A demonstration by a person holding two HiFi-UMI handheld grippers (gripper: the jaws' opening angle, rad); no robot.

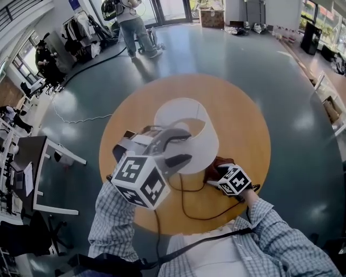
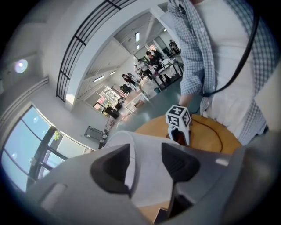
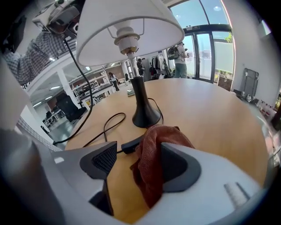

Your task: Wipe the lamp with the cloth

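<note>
Cloth (image 3: pixel 154 147) between parted right gripper (image 3: pixel 138 163) jaws (beside lamp (image 3: pixel 141 105)).

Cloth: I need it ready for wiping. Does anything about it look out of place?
Yes: the cloth sits bunched between the right gripper's open jaws, leaning against one pad only, so it is not gripped. The lamp stands upright.

I'm looking into a big open-plan office hall — glossy grey floor (image 1: pixel 254 59), desks (image 1: pixel 24 157) along the left, glass doors (image 1: pixel 173 8) at the far end, a railed gallery (image 2: pixel 83 35) overhead, a person (image 1: pixel 135 27) standing about.
</note>
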